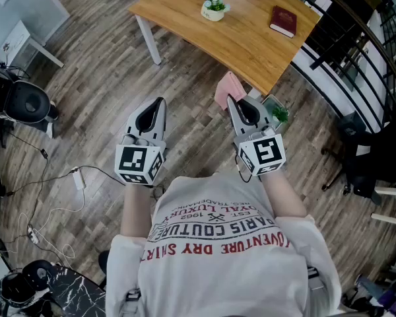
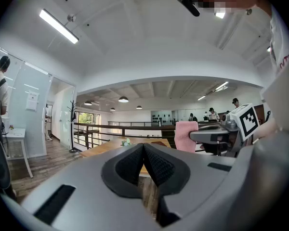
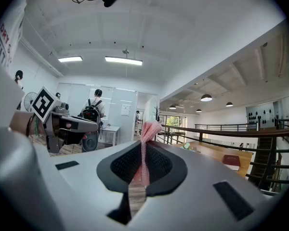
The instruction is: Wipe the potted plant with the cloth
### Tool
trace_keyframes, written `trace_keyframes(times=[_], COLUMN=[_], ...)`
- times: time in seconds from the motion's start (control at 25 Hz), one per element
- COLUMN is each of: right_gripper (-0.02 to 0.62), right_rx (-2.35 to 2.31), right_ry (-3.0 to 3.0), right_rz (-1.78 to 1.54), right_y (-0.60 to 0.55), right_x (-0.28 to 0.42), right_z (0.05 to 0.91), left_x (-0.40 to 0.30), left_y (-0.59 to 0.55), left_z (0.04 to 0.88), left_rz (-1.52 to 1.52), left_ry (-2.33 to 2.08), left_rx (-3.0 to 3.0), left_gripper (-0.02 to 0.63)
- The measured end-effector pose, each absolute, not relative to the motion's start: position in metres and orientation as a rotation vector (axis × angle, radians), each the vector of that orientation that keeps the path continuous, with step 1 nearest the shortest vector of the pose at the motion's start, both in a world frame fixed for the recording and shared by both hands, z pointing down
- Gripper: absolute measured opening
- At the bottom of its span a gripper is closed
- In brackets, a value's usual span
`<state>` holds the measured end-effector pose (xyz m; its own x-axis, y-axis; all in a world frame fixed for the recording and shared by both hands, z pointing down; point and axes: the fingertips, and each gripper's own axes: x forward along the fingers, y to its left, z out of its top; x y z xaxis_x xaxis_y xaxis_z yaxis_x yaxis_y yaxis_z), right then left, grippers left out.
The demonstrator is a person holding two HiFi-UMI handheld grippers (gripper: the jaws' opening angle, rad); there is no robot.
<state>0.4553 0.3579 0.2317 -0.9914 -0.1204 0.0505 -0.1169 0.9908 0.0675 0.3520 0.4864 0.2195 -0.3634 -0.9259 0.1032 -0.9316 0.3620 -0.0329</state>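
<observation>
Wood floor (image 1: 105,78); worktop (image 1: 251,41) w/ potted plant (image 1: 214,6) well ahead. Right gripper (image 1: 231,100) clamps pink cloth (image 1: 227,88), left gripper (image 1: 160,102) closed, empty. Step closer, keep clamp firm, wipe leaves lightly.

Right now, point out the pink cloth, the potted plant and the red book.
pink cloth (image 1: 226,90), head view, on its free upper fold.
potted plant (image 1: 214,5), head view, on its leaves.
red book (image 1: 283,20), head view, on the middle of its cover.
</observation>
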Motion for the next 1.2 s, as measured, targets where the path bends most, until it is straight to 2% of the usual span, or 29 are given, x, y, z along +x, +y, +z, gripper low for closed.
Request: trace_keyframes(times=[0.84,1.2], right_gripper=[0.041,0.041], right_rx=[0.238,0.175], right_ry=[-3.031,-3.041], right_rz=[-0.066,-0.044], right_y=[0.395,0.337], right_x=[0.403,0.317], right_z=[0.252,0.268], left_x=[0.300,0.216], left_y=[0.533,0.488], left_z=[0.244,0.255], left_rz=[0.082,0.076], left_ry=[-2.496,-2.537], left_rx=[1.720,1.655], left_gripper=[0.015,0.015])
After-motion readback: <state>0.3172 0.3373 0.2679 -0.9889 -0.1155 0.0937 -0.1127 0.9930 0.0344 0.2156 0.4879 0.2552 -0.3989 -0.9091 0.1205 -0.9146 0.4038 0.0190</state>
